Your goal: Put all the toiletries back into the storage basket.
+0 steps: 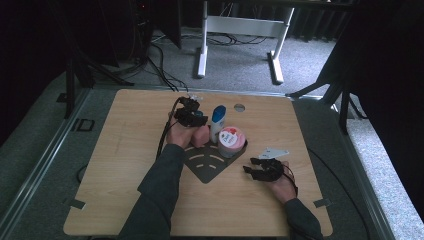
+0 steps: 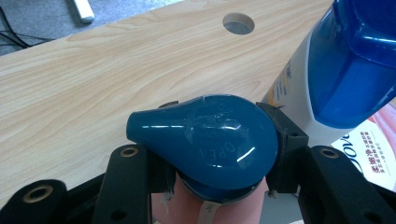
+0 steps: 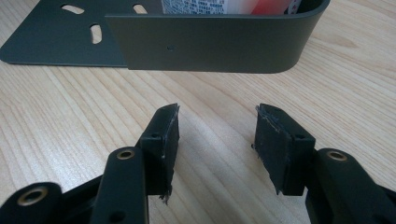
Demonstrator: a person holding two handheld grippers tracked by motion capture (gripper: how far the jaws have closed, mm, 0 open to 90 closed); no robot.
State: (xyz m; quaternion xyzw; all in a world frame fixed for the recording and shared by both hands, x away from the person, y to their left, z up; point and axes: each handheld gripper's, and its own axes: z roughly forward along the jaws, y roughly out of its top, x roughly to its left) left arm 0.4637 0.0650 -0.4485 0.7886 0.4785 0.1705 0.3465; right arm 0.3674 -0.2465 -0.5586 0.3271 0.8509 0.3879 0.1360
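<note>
Left gripper point(image 2: 205, 154): fingers point(image 2: 285, 140) clamped on the blue flip cap point(image 2: 205, 144) of a pink bottle point(image 1: 201, 136); cap sits between the pads, "OPEN" embossed on top. High view puts this gripper point(image 1: 189, 116) near the middle of the bench point(image 1: 125, 150), toward the far edge.

Pink bottle: upright in the grip, at the left rim of the dark corner rack point(image 1: 205, 165), beside the white bottle.

White bottle with blue cap point(image 1: 218, 122): standing in the rack, just right of the held bottle; close by in the left gripper view point(image 2: 345, 60).

Pink-lidded jar point(image 1: 230, 140): in the rack, right of the white bottle.

Rack wall point(image 3: 210, 42): curved dark band straight ahead of the right gripper.

Right gripper point(image 3: 217, 140): fingers point(image 3: 163, 135) half apart, nothing between them, low over bare bench toward the right edge; high view shows it point(image 1: 260, 169) right of the rack.

Step in hand: likely seating the pink bottle in the rack, or lifting it out; cannot tell which.

Next move calls for: a straight vertical path, keeping clear of the white bottle; firm hold on the slick cap.
</note>
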